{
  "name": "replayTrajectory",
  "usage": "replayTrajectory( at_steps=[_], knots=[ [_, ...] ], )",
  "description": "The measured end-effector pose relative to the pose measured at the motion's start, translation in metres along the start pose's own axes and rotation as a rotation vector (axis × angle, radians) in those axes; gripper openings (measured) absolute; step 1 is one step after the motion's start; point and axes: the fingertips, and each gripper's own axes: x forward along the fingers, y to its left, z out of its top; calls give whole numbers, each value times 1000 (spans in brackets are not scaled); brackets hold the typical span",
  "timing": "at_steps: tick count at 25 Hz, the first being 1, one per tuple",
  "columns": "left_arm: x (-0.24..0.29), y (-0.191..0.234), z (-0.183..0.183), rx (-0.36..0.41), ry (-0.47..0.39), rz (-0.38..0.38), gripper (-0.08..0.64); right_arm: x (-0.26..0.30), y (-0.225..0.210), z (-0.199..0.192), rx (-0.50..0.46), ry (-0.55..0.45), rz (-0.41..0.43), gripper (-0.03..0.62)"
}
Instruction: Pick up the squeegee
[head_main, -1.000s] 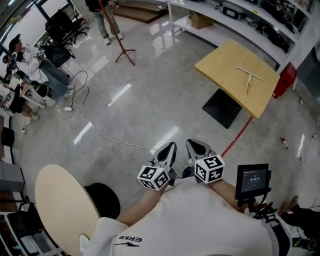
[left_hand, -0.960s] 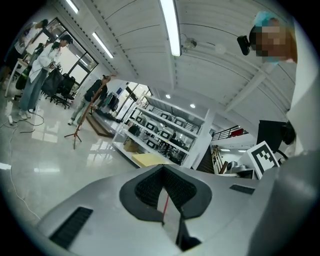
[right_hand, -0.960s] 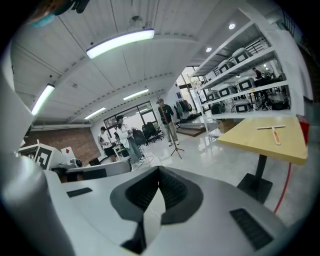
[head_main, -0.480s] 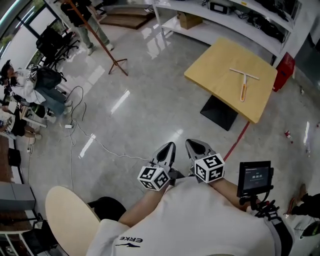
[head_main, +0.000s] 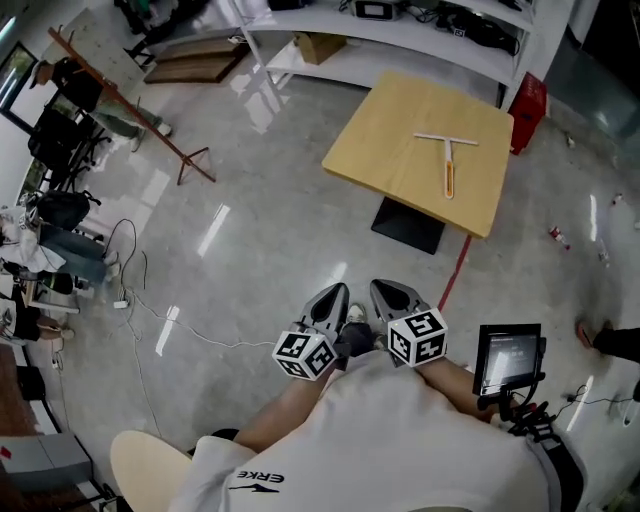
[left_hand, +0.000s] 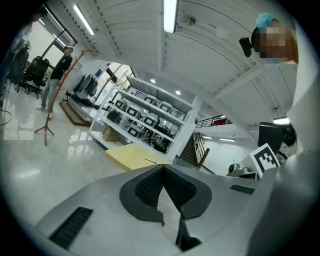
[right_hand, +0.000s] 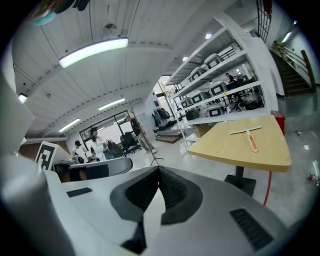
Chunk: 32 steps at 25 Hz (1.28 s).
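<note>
The squeegee (head_main: 447, 160), a white T-shaped blade with an orange-and-white handle, lies flat on the square yellow table (head_main: 390, 140) across the floor from me. It also shows in the right gripper view, squeegee (right_hand: 248, 135) on the table (right_hand: 235, 147). My left gripper (head_main: 335, 297) and right gripper (head_main: 386, 290) are held side by side close to my body, well short of the table. Each is shut with nothing between its fingers. In the left gripper view the left gripper (left_hand: 163, 167) points toward the table (left_hand: 131, 156); the right gripper (right_hand: 159, 168) points left of it.
White shelving (head_main: 400, 40) stands behind the table, with a red object (head_main: 527, 100) at its right end. The table's black base (head_main: 408, 225) sits on polished floor, with a red line (head_main: 452, 272) running from it. A wooden stand (head_main: 130, 110), floor cables (head_main: 190, 325) and a small screen (head_main: 510, 360) are nearby.
The table with the squeegee has shifted left and toward the middle of the head view as I move across the floor. Both grippers stay shut in the same place by my body.
</note>
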Motion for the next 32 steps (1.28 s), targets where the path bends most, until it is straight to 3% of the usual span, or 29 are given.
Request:
replayTrajectory(
  at_steps=[4,8,16,24,32],
  knots=[
    [43,18,0,1,48,-94,5,23,-34,9,28,-26,-103,5],
    [72,5,22,9,83,-175,5,15,-52,39,53,-58,-191,5],
    [126,18,49,19,134,-305,3,39,-84,73,84,-107,-320,5],
    [150,34,57,6,198,-392,3,58,-97,89,113,-137,-407,5],
    [189,34,50,19,226,-441,3,63,-135,93,134,-155,-471,5]
  ],
)
